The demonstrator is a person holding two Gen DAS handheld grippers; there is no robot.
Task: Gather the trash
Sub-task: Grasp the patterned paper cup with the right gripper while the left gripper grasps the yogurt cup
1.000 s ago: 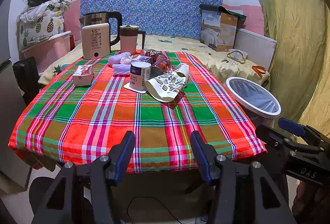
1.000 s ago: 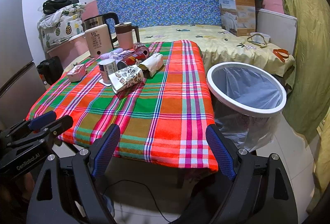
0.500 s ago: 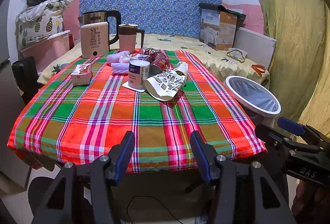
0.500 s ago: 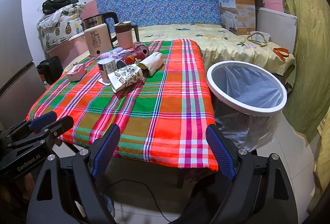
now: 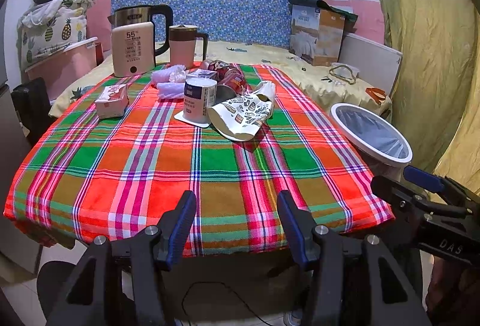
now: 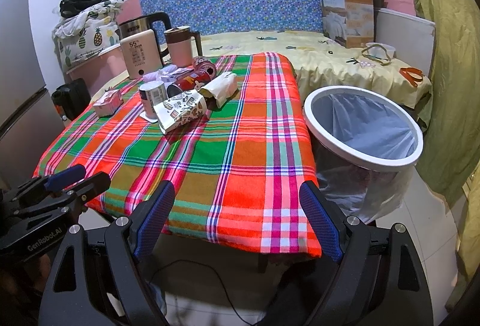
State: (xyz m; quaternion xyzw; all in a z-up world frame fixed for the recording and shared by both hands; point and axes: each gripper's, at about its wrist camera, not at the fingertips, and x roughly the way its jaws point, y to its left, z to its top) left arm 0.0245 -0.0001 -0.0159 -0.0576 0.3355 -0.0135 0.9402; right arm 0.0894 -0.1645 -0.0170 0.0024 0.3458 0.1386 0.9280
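With both grippers (image 5: 237,224) (image 6: 237,218) spread and empty, reach across counter (image 5: 210,164) to cup (image 5: 243,116), pinch mid-body, carry to bin (image 6: 363,122).

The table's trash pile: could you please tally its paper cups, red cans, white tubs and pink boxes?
Paper cups: 2
Red cans: 2
White tubs: 1
Pink boxes: 1
Total: 6
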